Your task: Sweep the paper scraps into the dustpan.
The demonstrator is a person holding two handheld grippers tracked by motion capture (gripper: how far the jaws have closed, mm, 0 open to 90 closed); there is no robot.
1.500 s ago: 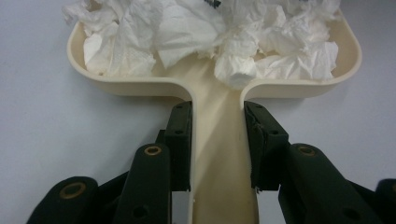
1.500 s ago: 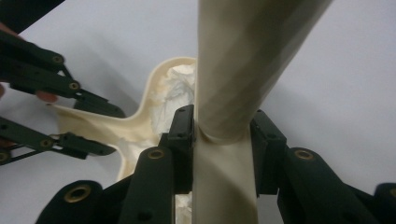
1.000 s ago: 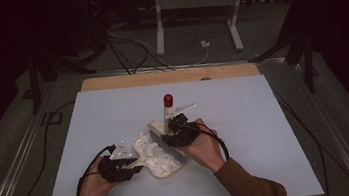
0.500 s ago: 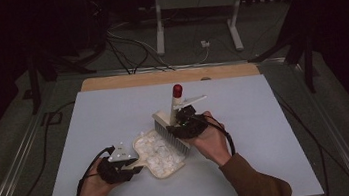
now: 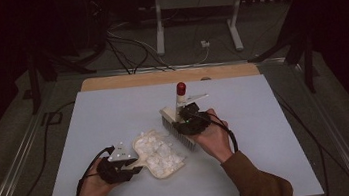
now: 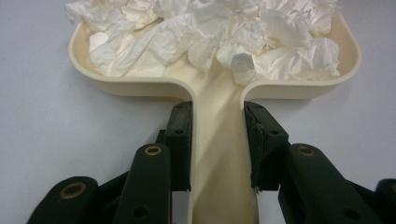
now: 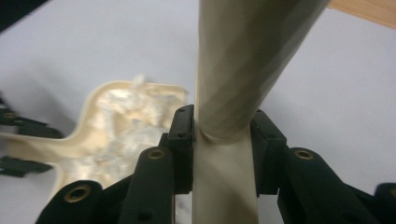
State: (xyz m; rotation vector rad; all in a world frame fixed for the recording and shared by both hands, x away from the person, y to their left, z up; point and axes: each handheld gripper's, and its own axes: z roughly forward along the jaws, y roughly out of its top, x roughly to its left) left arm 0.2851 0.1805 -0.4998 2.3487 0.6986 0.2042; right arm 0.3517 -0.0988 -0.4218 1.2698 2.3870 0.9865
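Note:
A cream dustpan (image 5: 172, 171) heaped with crumpled white paper (image 5: 156, 150) lies on the pale board. My left gripper (image 5: 129, 165) is shut on the pan's handle (image 6: 219, 140), one black pad on each side; the paper (image 6: 210, 37) fills the tray ahead. My right gripper (image 5: 188, 119) is shut on the cream handle (image 7: 233, 70) of a brush. The brush's red-capped end (image 5: 180, 88) points up and away, and its bristle head (image 5: 179, 131) hangs just right of the pan. In the right gripper view the dustpan (image 7: 116, 135) lies at lower left.
The pale board (image 5: 113, 110) has free room on its left, far and right parts. A wooden strip (image 5: 160, 77) runs along its far edge. Cables (image 5: 120, 39) and the legs of a metal stand (image 5: 159, 29) lie on the dark floor beyond.
My right gripper has carried the brush to the right and slightly away, off the paper heap to the pan's right edge. The left gripper and the dustpan have stayed put.

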